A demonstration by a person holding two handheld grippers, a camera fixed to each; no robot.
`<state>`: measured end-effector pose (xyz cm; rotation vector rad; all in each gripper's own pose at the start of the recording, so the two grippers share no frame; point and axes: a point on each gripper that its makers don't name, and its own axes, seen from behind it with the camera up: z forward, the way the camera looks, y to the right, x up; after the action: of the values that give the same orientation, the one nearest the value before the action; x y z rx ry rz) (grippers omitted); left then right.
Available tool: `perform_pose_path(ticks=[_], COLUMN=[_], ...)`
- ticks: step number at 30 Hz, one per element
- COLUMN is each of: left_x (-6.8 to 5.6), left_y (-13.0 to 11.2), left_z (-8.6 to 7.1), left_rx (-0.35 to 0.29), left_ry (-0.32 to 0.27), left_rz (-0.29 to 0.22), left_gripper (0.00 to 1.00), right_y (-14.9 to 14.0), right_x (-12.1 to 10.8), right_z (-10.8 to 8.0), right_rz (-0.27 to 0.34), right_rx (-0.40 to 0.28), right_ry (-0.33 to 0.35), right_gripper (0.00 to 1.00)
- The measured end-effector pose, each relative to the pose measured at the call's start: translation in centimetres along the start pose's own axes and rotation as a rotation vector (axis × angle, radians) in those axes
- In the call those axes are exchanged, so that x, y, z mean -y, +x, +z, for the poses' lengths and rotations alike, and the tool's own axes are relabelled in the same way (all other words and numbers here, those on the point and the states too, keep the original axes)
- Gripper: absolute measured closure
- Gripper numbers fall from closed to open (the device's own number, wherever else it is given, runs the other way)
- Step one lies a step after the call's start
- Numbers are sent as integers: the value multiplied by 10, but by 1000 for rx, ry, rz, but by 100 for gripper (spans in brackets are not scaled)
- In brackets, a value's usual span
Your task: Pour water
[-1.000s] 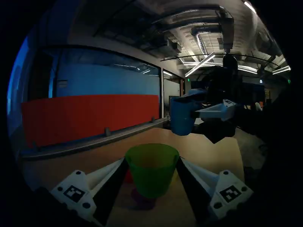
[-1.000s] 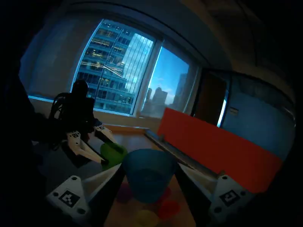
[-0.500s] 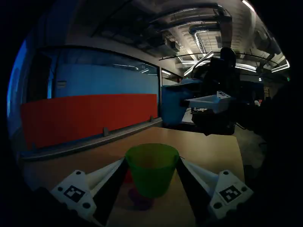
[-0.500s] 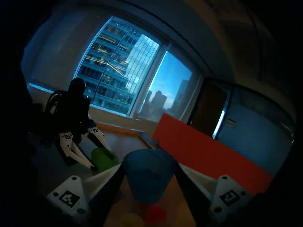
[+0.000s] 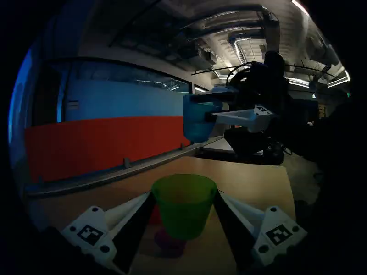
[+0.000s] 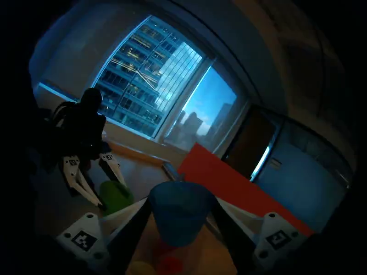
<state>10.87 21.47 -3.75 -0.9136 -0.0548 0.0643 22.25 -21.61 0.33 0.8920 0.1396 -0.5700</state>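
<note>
— What is carried by the wooden table point(image 5: 257, 176)?
— In the left gripper view, a purple thing point(image 5: 166, 239) and a red thing point(image 5: 156, 214) are seen on it at six o'clock, close together; their kind cannot be told.

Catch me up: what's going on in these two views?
A person is working a hand-held gripper in each hand. The left hand-held gripper is shut on a green cup, upright and low over the wooden table. The right hand-held gripper is shut on a blue cup, held higher and off to one side of the green one, roughly upright. No water is flowing, so the pour hasn't started.
</note>
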Motion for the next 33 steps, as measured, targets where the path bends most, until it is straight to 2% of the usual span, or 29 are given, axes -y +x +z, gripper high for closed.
perform_pose_path(ticks=[9, 33], left_x=[-2, -4], left_y=[3, 11], left_z=[1, 0], left_rx=[-3, -15], left_ry=[-5, -16], left_rz=[2, -1], left_gripper=[13, 13], right_y=[10, 33], right_x=[-17, -30], right_z=[11, 38], right_rz=[-66, -297], right_rx=[-2, -11], right_ry=[-17, -29], right_gripper=[7, 7])
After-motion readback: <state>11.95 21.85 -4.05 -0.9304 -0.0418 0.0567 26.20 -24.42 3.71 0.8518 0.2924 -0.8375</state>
